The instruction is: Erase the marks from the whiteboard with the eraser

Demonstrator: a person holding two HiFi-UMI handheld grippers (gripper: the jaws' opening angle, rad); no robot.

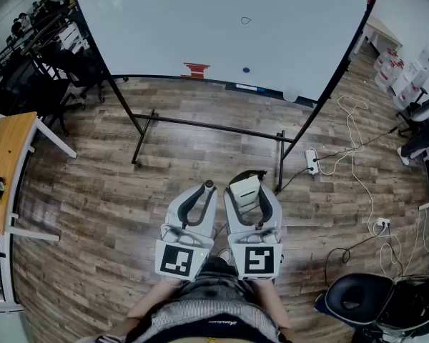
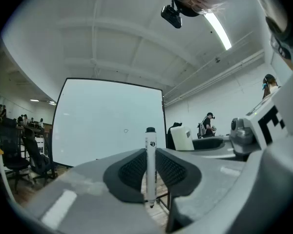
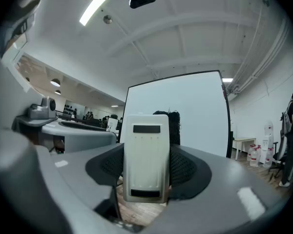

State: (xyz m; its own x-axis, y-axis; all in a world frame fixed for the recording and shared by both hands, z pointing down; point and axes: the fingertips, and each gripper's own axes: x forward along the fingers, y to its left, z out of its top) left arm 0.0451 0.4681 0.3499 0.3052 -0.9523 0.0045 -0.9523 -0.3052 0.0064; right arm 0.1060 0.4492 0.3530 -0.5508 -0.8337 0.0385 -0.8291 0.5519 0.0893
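A big whiteboard (image 1: 222,27) on a black stand fills the far side of the room. It carries one small drawn loop (image 1: 246,21), which also shows in the left gripper view as a faint mark (image 2: 126,130). My left gripper (image 1: 206,189) is shut on a white marker (image 2: 150,165) with a black cap, held upright. My right gripper (image 1: 247,188) is shut on a white eraser (image 3: 146,162) with black felt behind it. Both grippers are held low in front of me, well short of the whiteboard (image 3: 183,116).
The board's tray holds a red object (image 1: 196,69), a blue cap (image 1: 246,70) and another eraser (image 1: 246,88). The stand's black legs (image 1: 146,131) spread over the wood floor. A power strip and white cables (image 1: 343,152) lie at right. A wooden desk (image 1: 7,156) stands left, a chair (image 1: 357,299) at lower right.
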